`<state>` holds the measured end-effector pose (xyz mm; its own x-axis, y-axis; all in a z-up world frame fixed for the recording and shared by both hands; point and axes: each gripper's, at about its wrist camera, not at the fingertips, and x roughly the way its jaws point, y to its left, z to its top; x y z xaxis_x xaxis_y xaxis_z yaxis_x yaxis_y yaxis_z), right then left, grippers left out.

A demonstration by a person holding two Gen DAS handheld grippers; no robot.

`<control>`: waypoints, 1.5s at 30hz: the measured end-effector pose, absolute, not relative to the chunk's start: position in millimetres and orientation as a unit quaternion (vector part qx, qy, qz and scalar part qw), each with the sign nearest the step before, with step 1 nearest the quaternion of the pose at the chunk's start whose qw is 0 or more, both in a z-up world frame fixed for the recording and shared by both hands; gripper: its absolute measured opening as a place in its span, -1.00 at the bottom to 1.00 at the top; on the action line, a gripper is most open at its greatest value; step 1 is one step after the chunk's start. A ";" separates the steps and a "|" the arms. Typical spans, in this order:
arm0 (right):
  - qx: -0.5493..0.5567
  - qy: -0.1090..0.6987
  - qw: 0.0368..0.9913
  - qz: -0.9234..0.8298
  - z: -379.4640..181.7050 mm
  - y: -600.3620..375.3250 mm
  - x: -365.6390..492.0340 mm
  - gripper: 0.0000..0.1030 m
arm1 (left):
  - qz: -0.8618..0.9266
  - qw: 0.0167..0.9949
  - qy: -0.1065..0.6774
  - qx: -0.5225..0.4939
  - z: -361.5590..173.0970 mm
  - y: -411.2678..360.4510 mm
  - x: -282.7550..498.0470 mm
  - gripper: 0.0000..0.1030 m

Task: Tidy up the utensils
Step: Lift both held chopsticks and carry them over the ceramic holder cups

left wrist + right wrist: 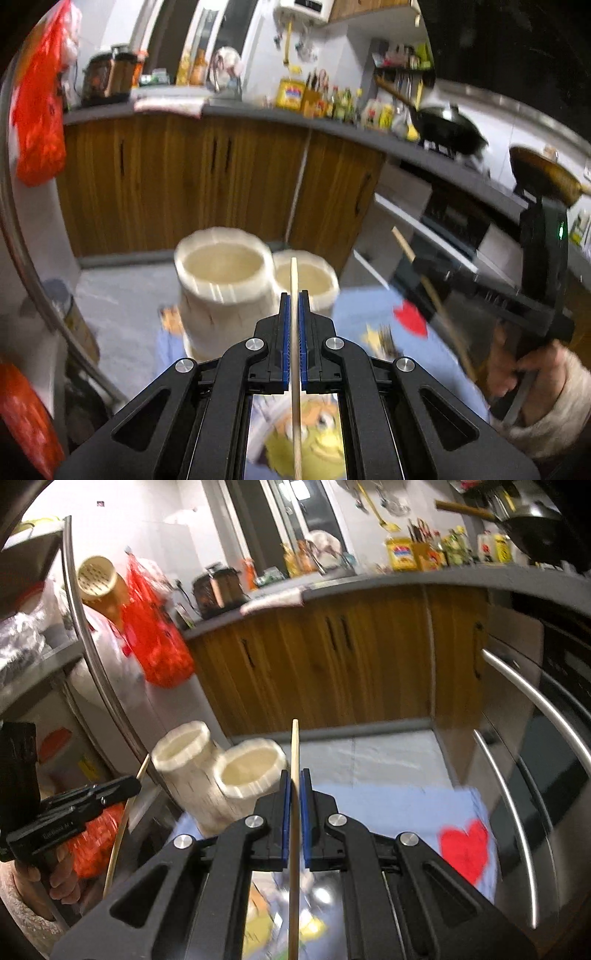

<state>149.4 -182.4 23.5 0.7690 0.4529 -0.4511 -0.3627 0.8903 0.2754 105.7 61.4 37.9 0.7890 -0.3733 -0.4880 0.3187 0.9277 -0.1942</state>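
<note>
Above the twin white holder cups, the left gripper clamps one wooden chopstick while the right gripper pinches another chopstick; both cups look empty (interiors blurred), so the sorting appears barely begun, both sticks undelivered.

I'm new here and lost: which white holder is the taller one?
Find the blue cartoon cloth in front of the wooden cabinets. Two white cylindrical holders touch at its far edge. The taller holder stands nearer the fridge; the shorter holder sits beside it.
</note>
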 end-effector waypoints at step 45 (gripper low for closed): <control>0.076 0.175 0.956 0.224 -11.2 -107.3 212.4 -0.90 | -0.094 0.972 0.214 -0.032 17.9 88.1 186.9 -0.91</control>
<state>212.4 -107.3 -11.2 0.8381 0.4548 -0.3014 -0.4015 0.8881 0.2237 186.9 88.1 17.9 0.8911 -0.1956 -0.4094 0.1681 0.9804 -0.1025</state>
